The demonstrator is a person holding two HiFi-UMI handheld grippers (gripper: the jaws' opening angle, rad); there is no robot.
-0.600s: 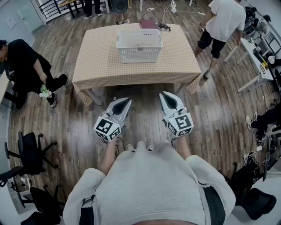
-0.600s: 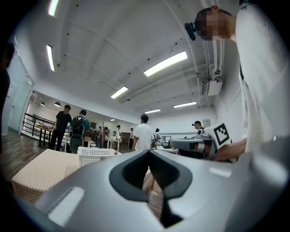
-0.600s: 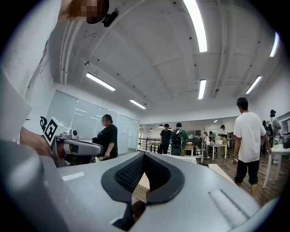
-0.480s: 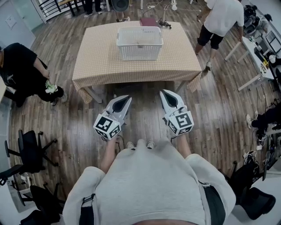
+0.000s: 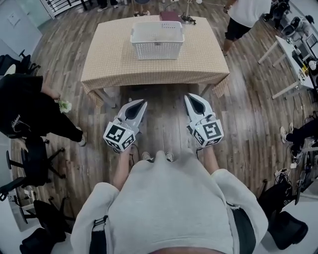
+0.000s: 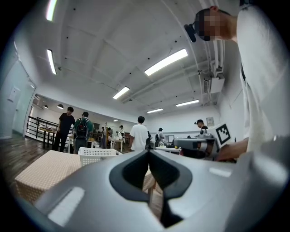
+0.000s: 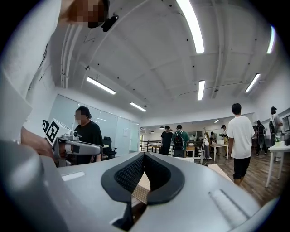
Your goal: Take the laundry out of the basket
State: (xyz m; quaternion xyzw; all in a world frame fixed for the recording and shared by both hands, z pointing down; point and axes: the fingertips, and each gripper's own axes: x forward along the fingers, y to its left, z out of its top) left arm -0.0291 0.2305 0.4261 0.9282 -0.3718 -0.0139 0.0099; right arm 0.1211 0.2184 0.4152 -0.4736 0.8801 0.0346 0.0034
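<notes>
A white lattice laundry basket [image 5: 157, 39] stands at the far middle of a table with a checked cloth [image 5: 109, 62]; its contents do not show from here. Both grippers hang level over the wooden floor, short of the table's near edge. My left gripper [image 5: 141, 103] is shut with nothing in it, and so is my right gripper [image 5: 192, 97]. In the left gripper view the basket [image 6: 95, 156] sits ahead to the left of the left gripper's closed tips [image 6: 148, 152]. In the right gripper view the right gripper's tips [image 7: 144, 154] meet, with checked cloth [image 7: 139, 193] behind them.
A person in black [image 5: 25, 111] stands close on the left by black office chairs [image 5: 30, 168]. Another person in a white shirt [image 5: 243, 15] is beyond the table's far right corner. White desks [image 5: 293, 59] line the right side. More people stand far off.
The person in black has walked nearer along the left side. The person in white has stepped farther off at the top right. Both grippers stay shut and have barely shifted.
</notes>
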